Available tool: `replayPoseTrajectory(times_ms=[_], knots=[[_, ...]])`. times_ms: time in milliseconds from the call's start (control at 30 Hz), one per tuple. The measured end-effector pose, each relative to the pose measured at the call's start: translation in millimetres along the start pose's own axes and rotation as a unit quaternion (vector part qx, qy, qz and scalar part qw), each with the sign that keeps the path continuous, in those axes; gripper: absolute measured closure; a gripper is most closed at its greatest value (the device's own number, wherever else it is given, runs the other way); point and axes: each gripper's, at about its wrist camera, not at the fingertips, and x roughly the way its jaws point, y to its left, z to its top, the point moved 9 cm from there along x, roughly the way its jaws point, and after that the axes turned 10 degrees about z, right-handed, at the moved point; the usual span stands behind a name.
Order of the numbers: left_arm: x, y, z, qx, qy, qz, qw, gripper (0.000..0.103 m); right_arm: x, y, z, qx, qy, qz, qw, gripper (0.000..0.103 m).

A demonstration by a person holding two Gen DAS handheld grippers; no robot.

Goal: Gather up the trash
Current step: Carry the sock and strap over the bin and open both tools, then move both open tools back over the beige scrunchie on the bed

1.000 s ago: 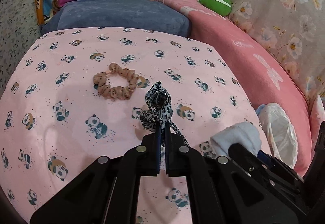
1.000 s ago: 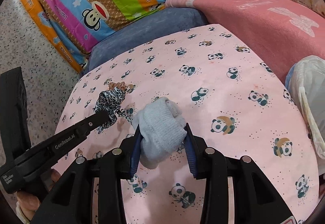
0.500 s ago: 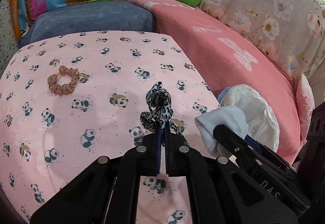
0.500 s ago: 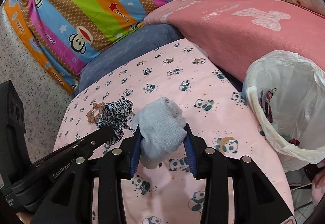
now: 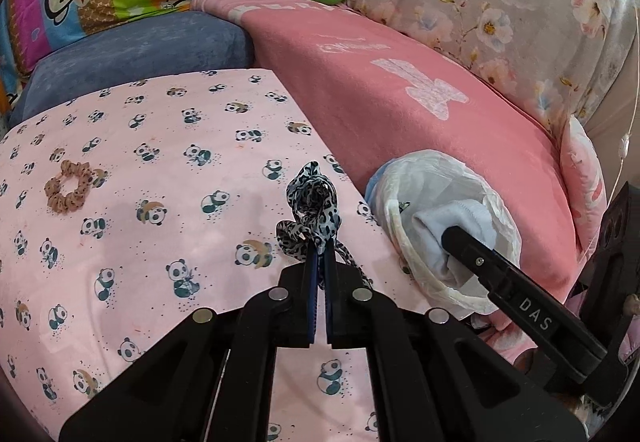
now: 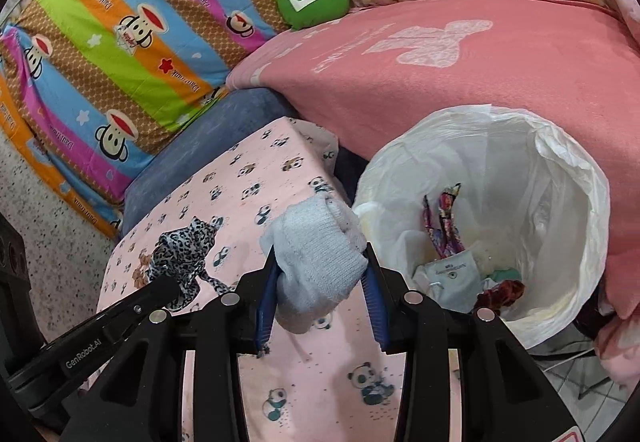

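My left gripper [image 5: 319, 256] is shut on a leopard-print scrunchie [image 5: 313, 209], held above the pink panda cloth [image 5: 160, 169]. The same scrunchie [image 6: 182, 256] shows at the left of the right wrist view. My right gripper [image 6: 320, 278] is shut on a pale grey sock [image 6: 316, 258], seen in the left wrist view as the sock [image 5: 452, 230] over the bin's mouth. A bin with a white liner [image 6: 560, 177] stands to the right of the table, with several scraps inside. A brown scrunchie [image 5: 70, 187] lies on the cloth at far left.
A pink blanket [image 5: 400, 101] covers the sofa behind the bin [image 5: 432, 169]. A blue cushion [image 5: 140, 49], a striped monkey-print pillow [image 6: 132, 33] and a green plush [image 6: 316, 1] sit at the back. Speckled floor [image 6: 52, 242] lies left of the table.
Both grippers have swung right across the table toward the bin, each keeping its item. The bin's mouth has come into full view, and the brown scrunchie has slid to the far left.
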Motion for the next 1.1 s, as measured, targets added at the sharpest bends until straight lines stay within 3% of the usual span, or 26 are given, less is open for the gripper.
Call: replayPoseTrajectory(times_ms=[433, 567, 633, 867, 967, 1033, 1067, 1100], knots=[[3.3, -75.2, 7.6, 0.055, -0.005, -0.034, 0.9979, 0.101, -25.3, -84.2, 22.5, 0.047, -0.035, -0.062, 0.996, 0.062], [5.3, -94.3, 8.1, 0.069, -0.005, -0.040, 0.9968, 0.101, -33.7, -99.5, 26.3, 0.051, -0.047, -0.094, 0.993, 0.050], [7.0, -101.5, 8.6, 0.074, -0.004, -0.043, 0.9963, 0.101, -38.8, -106.2, 29.0, 0.060, -0.057, -0.098, 0.992, 0.040], [13.8, -134.7, 14.1, 0.097, -0.002, -0.057, 0.9937, 0.100, -58.3, -119.5, 34.4, 0.068, -0.075, -0.097, 0.990, 0.039], [17.5, -148.5, 17.6, 0.098, -0.003, -0.067, 0.9930, 0.096, -68.9, -125.4, 34.0, 0.075, -0.083, -0.100, 0.989, 0.039], [21.4, -151.2, 20.2, 0.084, -0.002, -0.060, 0.9947, 0.061, -73.9, -129.6, 33.7, 0.079, -0.084, -0.101, 0.988, 0.039], [21.7, -150.0, 21.7, 0.074, -0.006, -0.055, 0.9957, 0.035, -76.1, -130.6, 34.1, 0.079, -0.085, -0.101, 0.988, 0.039], [21.0, -146.9, 23.6, 0.060, -0.015, -0.046, 0.9970, 0.029, -78.1, -131.6, 33.9, 0.079, -0.085, -0.102, 0.988, 0.039]])
